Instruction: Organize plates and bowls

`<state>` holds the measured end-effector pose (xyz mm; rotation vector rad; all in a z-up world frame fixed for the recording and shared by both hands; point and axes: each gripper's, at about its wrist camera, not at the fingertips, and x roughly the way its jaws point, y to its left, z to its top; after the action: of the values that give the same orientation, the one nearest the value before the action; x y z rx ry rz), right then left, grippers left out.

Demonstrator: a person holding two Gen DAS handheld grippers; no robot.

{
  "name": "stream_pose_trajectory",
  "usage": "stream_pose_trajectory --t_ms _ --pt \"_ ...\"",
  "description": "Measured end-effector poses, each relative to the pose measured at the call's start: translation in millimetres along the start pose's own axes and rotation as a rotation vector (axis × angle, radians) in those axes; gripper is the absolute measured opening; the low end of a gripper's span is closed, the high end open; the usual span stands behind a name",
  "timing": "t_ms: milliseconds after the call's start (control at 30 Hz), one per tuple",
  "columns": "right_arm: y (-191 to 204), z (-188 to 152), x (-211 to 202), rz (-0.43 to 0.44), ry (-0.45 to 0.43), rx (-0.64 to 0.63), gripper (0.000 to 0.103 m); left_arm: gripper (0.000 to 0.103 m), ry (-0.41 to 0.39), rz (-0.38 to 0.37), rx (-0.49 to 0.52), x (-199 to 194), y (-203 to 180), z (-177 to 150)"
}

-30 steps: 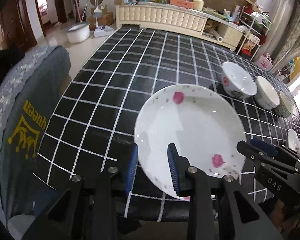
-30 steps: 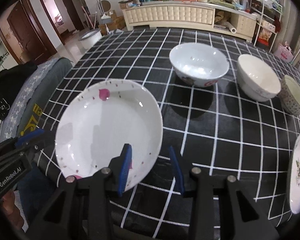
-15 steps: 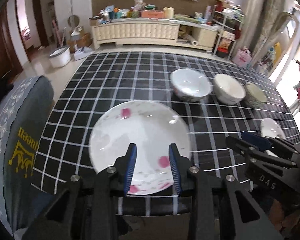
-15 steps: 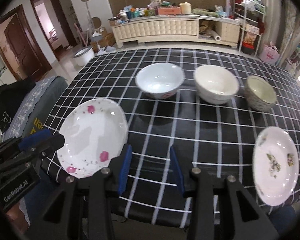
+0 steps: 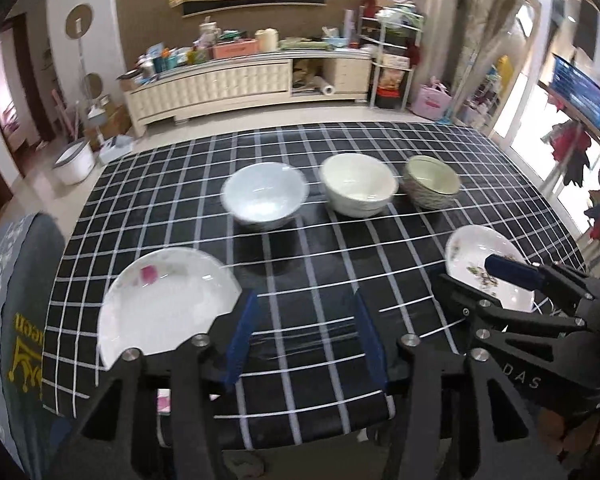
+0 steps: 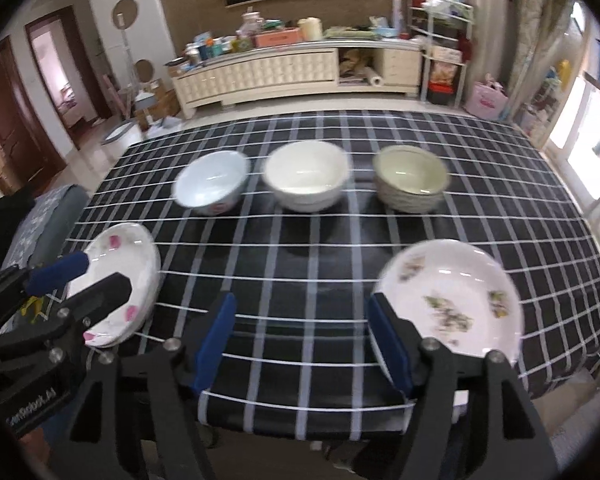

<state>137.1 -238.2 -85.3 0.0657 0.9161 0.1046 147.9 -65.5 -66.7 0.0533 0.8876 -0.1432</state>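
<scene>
Five dishes sit on the black checked table (image 5: pixel 300 248), taken here as landmark. Pink-flowered plate (image 5: pixel 164 308) lies at its near left corner; green-sprigged plate (image 6: pixel 452 300) at its near right corner. Three bowls stand in a row across the table's middle, apart from one another: pale blue bowl (image 5: pixel 265 195) left, cream bowl (image 5: pixel 358 189) centre, ribbed greenish bowl (image 5: pixel 432 186) right. Left gripper (image 5: pixel 306 340) hangs over the near table edge, jaws opening, only cloth between them. Right gripper (image 6: pixel 304 340) likewise over the near edge, jaws opening, nothing between them, just beside the green-sprigged plate.
</scene>
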Motion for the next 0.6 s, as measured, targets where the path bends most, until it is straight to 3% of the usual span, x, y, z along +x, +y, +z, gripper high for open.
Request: stream_pose_trajectory --t_ms 400,500,600 --pt "-82 -8 -4 -0.08 0.028 0.093 0.082 0.055 0.048 -0.061 0.115 34 -88 16" --pt "-99 -8 -1 -0.101 0.044 0.1 0.088 0.055 0.058 -0.077 0.128 42 -103 19" --pt "-114 -7 4 -0.11 0.061 0.107 0.09 0.064 0.074 -0.086 0.127 53 -115 24"
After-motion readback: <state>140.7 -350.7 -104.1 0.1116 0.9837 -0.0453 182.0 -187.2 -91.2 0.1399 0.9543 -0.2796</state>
